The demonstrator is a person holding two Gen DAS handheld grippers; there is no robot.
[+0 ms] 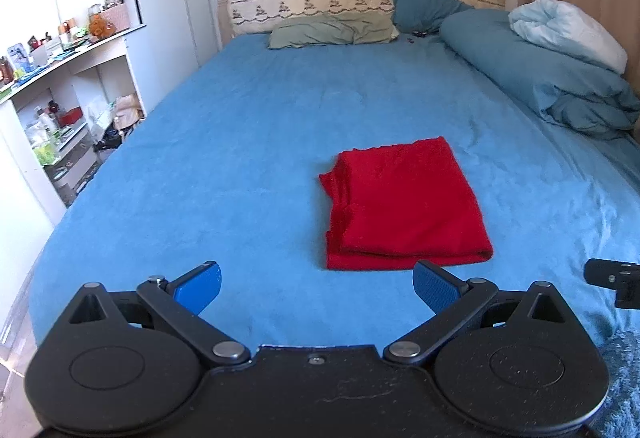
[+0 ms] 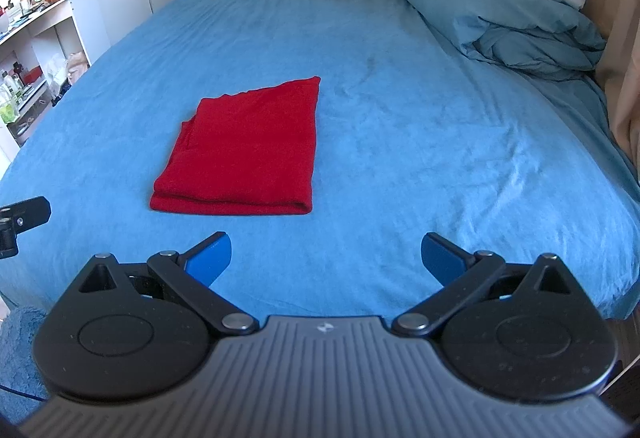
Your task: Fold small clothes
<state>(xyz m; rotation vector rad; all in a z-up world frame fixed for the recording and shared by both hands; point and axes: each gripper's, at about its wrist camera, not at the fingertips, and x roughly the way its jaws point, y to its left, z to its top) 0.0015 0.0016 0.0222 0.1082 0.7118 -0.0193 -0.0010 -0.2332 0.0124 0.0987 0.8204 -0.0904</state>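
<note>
A red garment lies folded, apparently finished, on the blue bed; left gripper and right gripper hover wide open, empty, needing another garment next.

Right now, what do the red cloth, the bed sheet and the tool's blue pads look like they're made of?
Red cloth: soft matte knit or fleece, by its fuzzy surface and thick rounded fold edges. Sheet: plush, velvety fabric; its short nap shades light and dark. Pads: probably rubber or textured plastic, with a fine grid pattern, matte.
</note>
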